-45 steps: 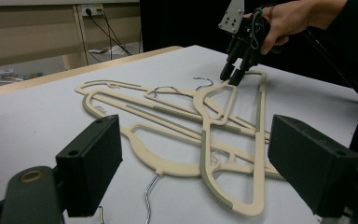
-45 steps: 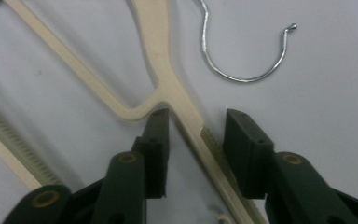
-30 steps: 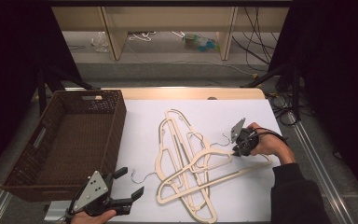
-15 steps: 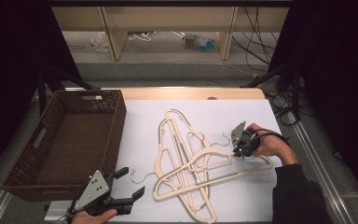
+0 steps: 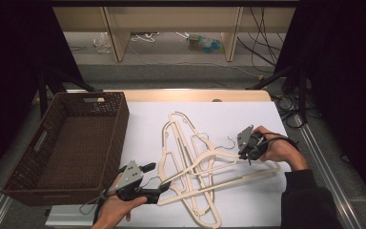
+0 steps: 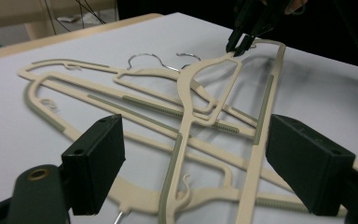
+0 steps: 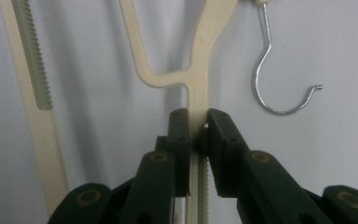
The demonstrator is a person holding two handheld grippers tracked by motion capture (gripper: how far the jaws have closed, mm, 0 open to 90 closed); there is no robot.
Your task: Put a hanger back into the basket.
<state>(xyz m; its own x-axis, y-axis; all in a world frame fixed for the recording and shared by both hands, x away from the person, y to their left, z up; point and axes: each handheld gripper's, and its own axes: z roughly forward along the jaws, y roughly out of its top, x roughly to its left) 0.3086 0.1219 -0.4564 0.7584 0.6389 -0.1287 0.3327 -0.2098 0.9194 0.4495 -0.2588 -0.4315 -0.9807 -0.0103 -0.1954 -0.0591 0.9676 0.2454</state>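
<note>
1. Brown wicker basket (image 5: pixel 62 157) at the table's 9 o'clock side, resting partly on the white mat (image 5: pixel 248 119); inside bare.
2. Left gripper (image 5: pixel 155 180) held low at about 7 o'clock of the table, grey three-cornered plate on top, cable trailing beside the hand (image 5: pixel 116 210). Jaws spread wide apart, holding nothing; in the left gripper view, two black pads (image 6: pixel 95 165) standing either side of the near end of the hanger pile, not pressing on it.
3. Pile of cream plastic hangers (image 5: pixel 190 167) lying flat on the mat at table centre, crossed over one another, grey ribbed strips along the bars. Exact count hard to tell from the overlap. Two metal hooks (image 6: pixel 144 58) showing at the pile's far side in the left gripper view.
4. Right gripper (image 5: pixel 244 153) at about 3 o'clock of the pile, held in the right hand (image 5: pixel 279 150), dark sleeve behind. Jaws closed tight on a thin cream bar of one hanger (image 7: pixel 198 70), just below the fork where the bar branches.
5. Wire hook (image 7: pixel 279 88) of a hanger lying on the mat at 2 o'clock of the clamped jaws in the right gripper view, near but apart from them.
6. Gripped hanger's lift off the mat: cannot tell.
</note>
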